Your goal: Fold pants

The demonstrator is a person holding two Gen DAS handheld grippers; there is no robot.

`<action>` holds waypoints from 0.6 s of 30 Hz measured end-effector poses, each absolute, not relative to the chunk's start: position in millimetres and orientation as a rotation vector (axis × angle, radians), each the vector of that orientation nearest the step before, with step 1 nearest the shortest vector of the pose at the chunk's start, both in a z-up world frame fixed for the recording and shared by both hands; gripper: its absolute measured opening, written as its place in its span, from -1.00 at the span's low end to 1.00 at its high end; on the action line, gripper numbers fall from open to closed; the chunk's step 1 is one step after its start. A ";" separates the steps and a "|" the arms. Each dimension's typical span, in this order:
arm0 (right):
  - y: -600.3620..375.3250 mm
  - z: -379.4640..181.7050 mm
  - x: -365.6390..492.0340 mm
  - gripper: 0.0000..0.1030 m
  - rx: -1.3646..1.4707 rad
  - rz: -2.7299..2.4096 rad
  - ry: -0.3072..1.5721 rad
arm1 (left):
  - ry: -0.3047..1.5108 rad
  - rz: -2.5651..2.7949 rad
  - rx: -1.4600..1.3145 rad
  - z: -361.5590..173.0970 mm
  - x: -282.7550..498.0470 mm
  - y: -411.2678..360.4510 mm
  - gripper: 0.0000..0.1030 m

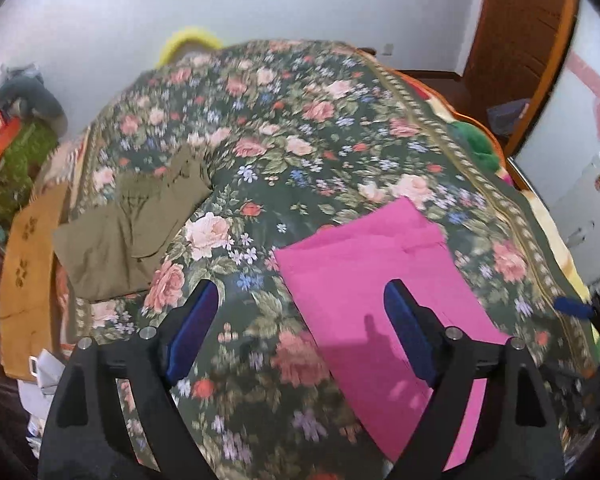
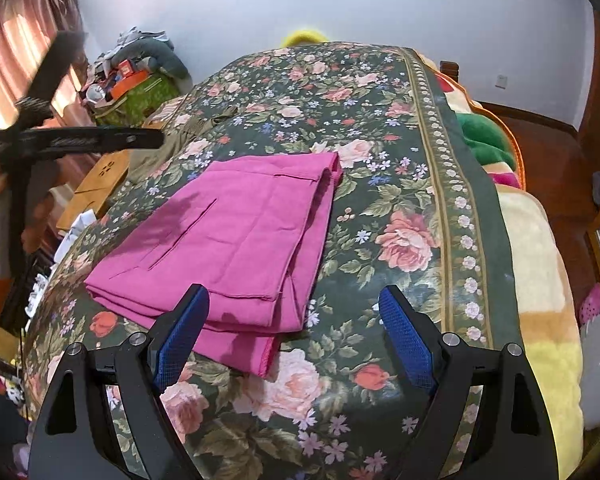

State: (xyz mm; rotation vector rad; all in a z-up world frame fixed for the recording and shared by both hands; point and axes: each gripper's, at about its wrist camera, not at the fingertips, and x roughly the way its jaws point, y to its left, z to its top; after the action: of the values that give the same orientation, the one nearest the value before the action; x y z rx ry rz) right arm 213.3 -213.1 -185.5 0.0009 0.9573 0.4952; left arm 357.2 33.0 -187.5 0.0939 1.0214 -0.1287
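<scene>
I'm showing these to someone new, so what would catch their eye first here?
Probably the bright pink pants, folded into a flat stack on the floral bedspread, just ahead of the open right gripper. Next, the olive-green pants lying rumpled near the bed's left edge, beyond the open left gripper, which holds nothing.

The folded pink cotton pants (image 2: 236, 236) lie on the dark floral bedspread (image 2: 400, 184); the folded olive-green trousers (image 1: 136, 220) lie well apart, to their left.
</scene>
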 end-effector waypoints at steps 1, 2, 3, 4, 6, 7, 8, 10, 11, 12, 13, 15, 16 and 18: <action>-212.8 -185.6 214.1 0.64 -0.003 0.491 0.958 | 1.038 -0.118 0.083 -193.7 367.3 35.2 0.66; -212.4 -186.0 215.5 0.64 -0.006 0.486 0.957 | 1.056 -0.109 0.076 -200.3 376.9 36.0 0.66; -213.0 -186.2 216.2 0.64 -0.006 0.483 0.957 | 1.070 -0.105 0.073 -205.9 383.9 36.1 0.66; -213.4 -186.5 217.4 0.64 -0.006 0.478 0.959 | 1.090 -0.106 0.071 -213.6 393.4 35.3 0.66; -214.3 -187.2 220.4 0.64 -0.002 0.469 0.961 | 1.122 -0.102 0.083 -227.5 406.2 30.9 0.66; -215.1 -187.8 221.3 0.64 -0.001 0.465 0.963 | 1.135 -0.101 0.090 -234.4 411.6 27.3 0.66; -215.5 -188.9 223.9 0.64 0.002 0.458 0.966 | 1.146 -0.101 0.095 -238.8 414.9 24.7 0.66; -216.6 -190.8 227.9 0.64 0.010 0.447 0.971 | 1.179 -0.104 0.115 -253.0 424.4 16.7 0.66; -217.4 -191.9 229.4 0.64 0.015 0.442 0.974 | 1.192 -0.108 0.130 -260.7 428.5 12.4 0.66; -217.5 -192.9 231.2 0.64 0.018 0.438 0.977 | 1.200 -0.109 0.149 -267.4 431.3 9.0 0.66; -217.4 -193.9 233.1 0.64 0.022 0.434 0.980 | 1.207 -0.106 0.178 -275.2 433.5 5.6 0.66; -217.0 -195.7 236.1 0.64 0.028 0.430 0.989 | 1.228 -0.105 0.237 -287.9 435.0 1.0 0.67; -216.7 -196.0 236.8 0.64 0.029 0.432 0.991 | 1.215 -0.107 0.269 -291.6 432.2 -0.4 0.72; -214.7 -195.7 237.4 0.64 0.017 0.436 0.989 | 1.163 -0.094 0.343 -291.6 424.7 -1.8 0.87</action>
State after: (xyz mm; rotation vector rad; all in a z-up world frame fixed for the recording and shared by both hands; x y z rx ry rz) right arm 237.4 -214.7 -195.7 0.0168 0.9893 0.4364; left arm 424.7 -1.8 -291.6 0.3430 1.1632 -0.0938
